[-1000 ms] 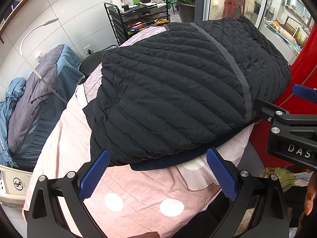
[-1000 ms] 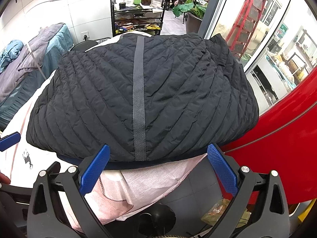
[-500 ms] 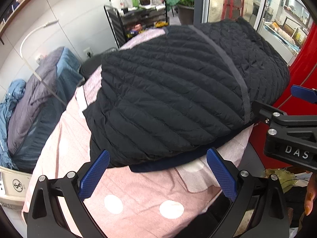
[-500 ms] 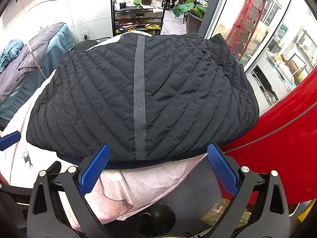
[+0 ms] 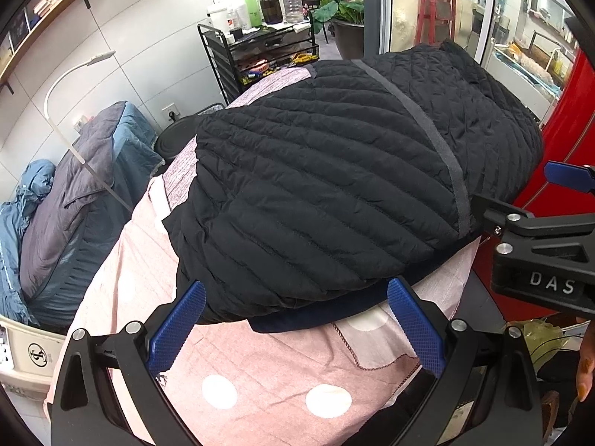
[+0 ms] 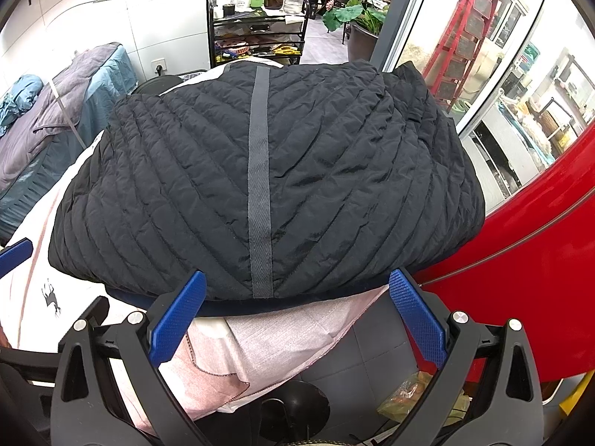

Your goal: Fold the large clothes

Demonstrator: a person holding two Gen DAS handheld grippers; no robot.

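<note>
**Both grippers open at near hem of folded jacket**

Black quilted puffer jacket (image 5: 334, 193) (image 6: 260, 193) lies folded in a thick bundle on the table, on top of the pink polka-dot cloth (image 5: 260, 371). Grey woven tape stripe (image 6: 259, 186) runs near-to-far down its middle. A dark navy layer (image 5: 316, 316) shows under the near hem.

Left gripper (image 5: 295, 323): jaws wide, blue pads either side of the near hem, holding nothing. Whether the pads touch the fabric, can't tell.

Right gripper (image 6: 297, 319): jaws wide, also at the near hem, straddling the stripe end; empty. It shows at right edge of the left wrist view (image 5: 539, 245).

Pink cloth hangs off the table's near edge (image 6: 279, 345). Red curved panel (image 6: 520, 260) just right of the jacket. Black wire rack with bottles (image 6: 256, 33) at far side; blue-grey bedding (image 5: 74, 204) at left.
</note>
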